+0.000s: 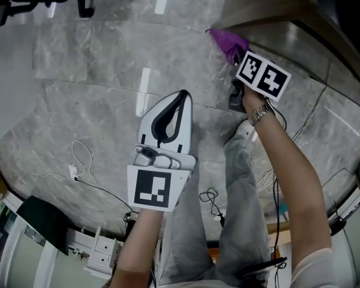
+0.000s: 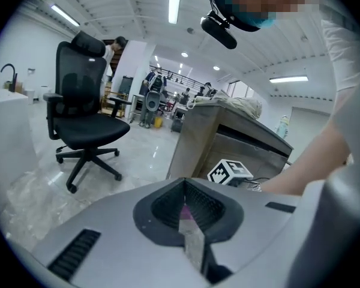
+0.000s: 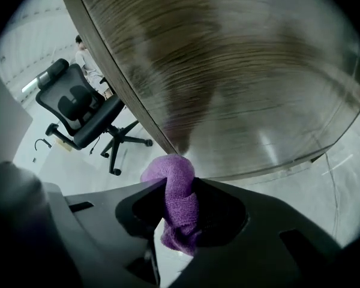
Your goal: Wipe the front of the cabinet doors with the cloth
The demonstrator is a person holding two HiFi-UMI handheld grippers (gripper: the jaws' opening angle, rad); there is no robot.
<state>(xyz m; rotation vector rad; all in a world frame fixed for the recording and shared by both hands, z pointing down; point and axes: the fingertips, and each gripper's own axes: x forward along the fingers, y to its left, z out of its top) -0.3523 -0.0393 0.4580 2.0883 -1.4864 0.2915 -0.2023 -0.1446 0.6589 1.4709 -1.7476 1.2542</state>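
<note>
The right tongs clamp a purple cloth at the lower edge of the wood-grain cabinet door, right arm stretched forward. The left tongs, jaws together and empty, hang over the grey marble floor, with an office chair beyond.

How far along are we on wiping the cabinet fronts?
Done: the purple cloth is clamped in the right gripper. In hand: it sits at the cabinet door's lower edge, contact unclear. Remaining: nothing shows which areas are wiped, so likely most of the door. The left gripper is shut and idle.
</note>
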